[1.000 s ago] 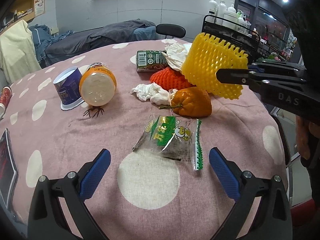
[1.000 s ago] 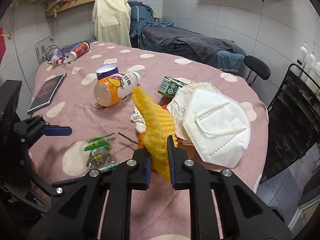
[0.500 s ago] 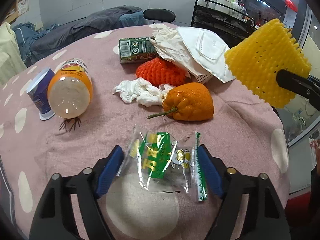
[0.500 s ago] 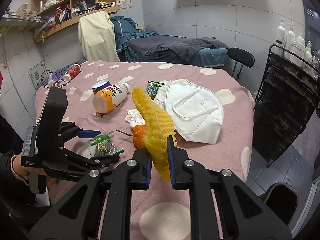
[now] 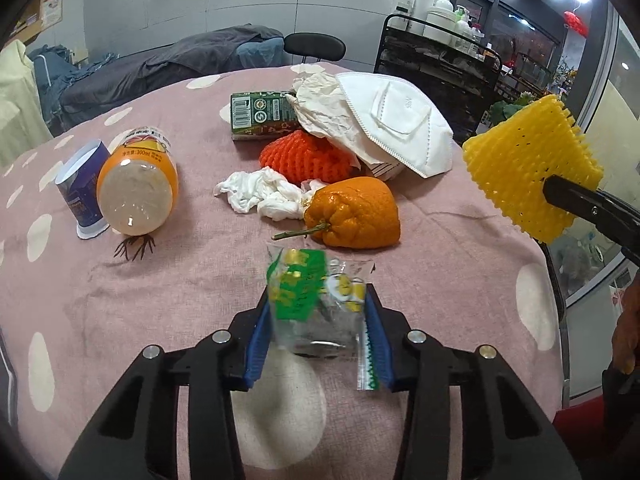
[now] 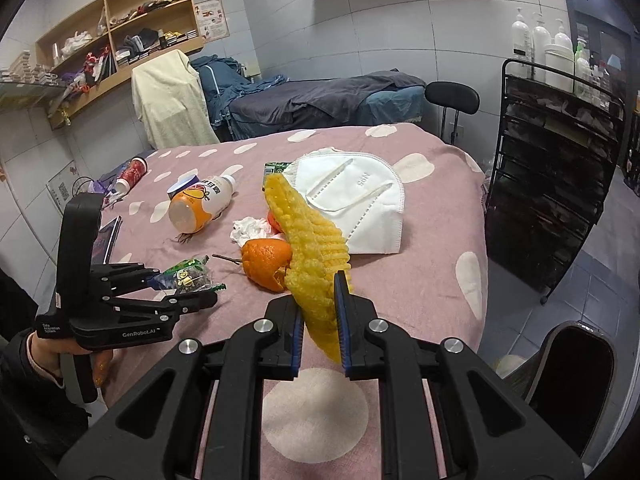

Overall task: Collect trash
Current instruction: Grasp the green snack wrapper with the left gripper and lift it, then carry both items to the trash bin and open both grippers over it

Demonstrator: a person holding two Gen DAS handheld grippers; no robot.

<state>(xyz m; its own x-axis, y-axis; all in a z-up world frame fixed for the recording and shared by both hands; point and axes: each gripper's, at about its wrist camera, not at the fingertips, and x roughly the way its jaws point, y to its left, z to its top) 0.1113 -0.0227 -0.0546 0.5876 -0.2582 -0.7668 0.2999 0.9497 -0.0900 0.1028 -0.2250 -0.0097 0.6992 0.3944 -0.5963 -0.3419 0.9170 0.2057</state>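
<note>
- L gripper (image 5: 318,334) pinching wrapper (image 5: 316,300) between blue pads, just in front of orange (image 5: 354,218); wrapper looking lifted off cloth (image 5: 160,280).
- R gripper (image 6: 318,322) clamping yellow net (image 6: 310,248), hanging near orange, over cloth edge.
- Risk: wrapper is slick film and crumpling in the pinch, so prob. sliding out when swung.
- Risk: net is soft foam, gripped near its end; could be flopping or tearing loose.
- Mask (image 5: 400,120), bottle (image 5: 136,188), tissue (image 5: 260,196) lying behind orange, uncollected.

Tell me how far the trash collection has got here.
Nothing visibly binned yet. In hand: right gripper holds the yellow net; left gripper holds the wrapper. Left on the table: orange, tissue, mask, bottle, carton, red net.
</note>
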